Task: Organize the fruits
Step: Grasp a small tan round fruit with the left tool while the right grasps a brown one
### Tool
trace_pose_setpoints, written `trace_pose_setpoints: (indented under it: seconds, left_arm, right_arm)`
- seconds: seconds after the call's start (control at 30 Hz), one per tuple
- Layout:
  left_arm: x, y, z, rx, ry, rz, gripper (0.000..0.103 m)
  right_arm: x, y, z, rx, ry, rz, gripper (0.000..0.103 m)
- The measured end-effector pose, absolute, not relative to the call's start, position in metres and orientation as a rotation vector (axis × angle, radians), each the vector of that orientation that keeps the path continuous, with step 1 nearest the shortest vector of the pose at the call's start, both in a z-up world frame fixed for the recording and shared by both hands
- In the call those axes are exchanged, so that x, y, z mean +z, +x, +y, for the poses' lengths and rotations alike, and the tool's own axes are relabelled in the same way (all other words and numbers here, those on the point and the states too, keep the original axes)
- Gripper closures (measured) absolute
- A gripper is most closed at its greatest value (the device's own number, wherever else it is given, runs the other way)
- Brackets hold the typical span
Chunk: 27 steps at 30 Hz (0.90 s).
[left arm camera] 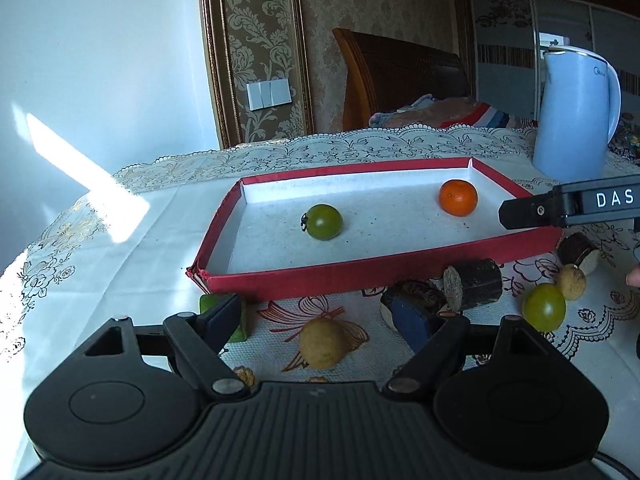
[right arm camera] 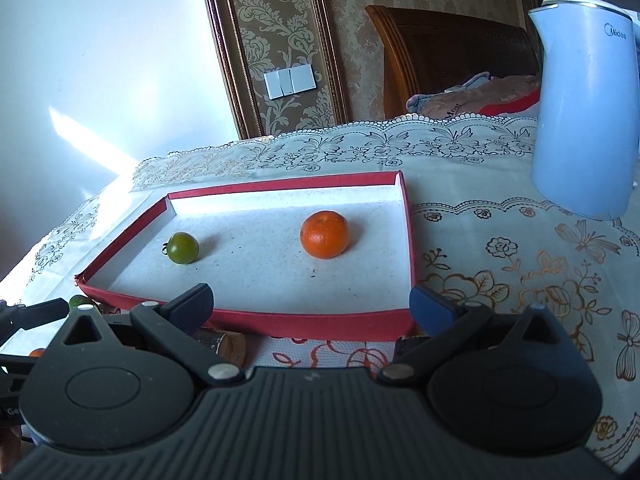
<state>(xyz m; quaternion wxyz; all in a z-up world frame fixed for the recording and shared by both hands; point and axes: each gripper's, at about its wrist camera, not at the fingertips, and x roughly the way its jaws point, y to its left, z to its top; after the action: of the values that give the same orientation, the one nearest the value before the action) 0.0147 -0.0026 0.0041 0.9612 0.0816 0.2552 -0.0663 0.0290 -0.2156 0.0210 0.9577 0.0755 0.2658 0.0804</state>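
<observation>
From the left wrist view I have the left gripper (left arm camera: pixel 324 322) released, its jaws spread wide with nothing pinched between them, hanging over the near strip of patterned tablecloth (left arm camera: pixel 132 240). The small tan-yellow oval fruit (left arm camera: pixel 323 342) lies on the cloth directly ahead, between the two fingers and just short of the tips, its long axis running roughly near to far. To its right lie dark cylindrical wood chunks (left arm camera: pixel 476 284) and, further right, a round yellow-green fruit (left arm camera: pixel 544 306). Just beyond them sits the shallow red-rimmed cardboard tray (left arm camera: pixel 384 270), already holding a green tomato (left arm camera: pixel 323 222) on the left and an orange mandarin (left arm camera: pixel 458 197) on the right. The right gripper (right arm camera: pixel 312 306) is also released and empty, held over the tray's near edge. I judge the left hand is plainly nearer the oval fruit, so the coming move is a short push forward and down before closing.
</observation>
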Motion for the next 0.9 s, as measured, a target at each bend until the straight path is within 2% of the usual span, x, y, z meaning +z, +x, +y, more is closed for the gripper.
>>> trace_pose_setpoints:
  seconds: [0.1,0.13,0.3,0.37,0.4,0.53,0.73,0.9]
  left_arm:
    - [0.0,0.017,-0.008,-0.146,0.195,0.534,0.029]
    - [-0.001,0.017,-0.01,-0.138,0.209,0.534,0.037]
    - [-0.007,0.027,-0.008,-0.14,0.197,0.598,0.058]
    - [-0.007,0.029,-0.005,-0.142,0.179,0.602,0.062]
    - [-0.007,0.029,-0.004,-0.136,0.175,0.605,0.07]
    - [-0.007,0.029,-0.003,-0.137,0.169,0.606,0.076]
    - [-0.007,0.028,-0.005,-0.134,0.171,0.604,0.077]
    - [-0.007,0.028,-0.005,-0.133,0.174,0.604,0.076]
  right_arm:
    - [0.022,0.028,-0.213,0.169,0.143,0.534,0.0]
    - [0.022,0.027,-0.213,0.167,0.135,0.533,0.0]
    - [0.02,0.019,-0.212,0.179,0.095,0.534,0.0]
    - [0.02,0.014,-0.213,0.179,0.081,0.526,0.0]
    - [0.02,0.011,-0.213,0.177,0.074,0.518,0.0]
    - [0.021,-0.001,-0.223,0.147,0.081,0.483,0.0]
    - [0.016,-0.016,-0.253,0.079,0.117,0.488,0.0]
    - [0.009,-0.032,-0.251,0.075,0.012,0.49,0.0]
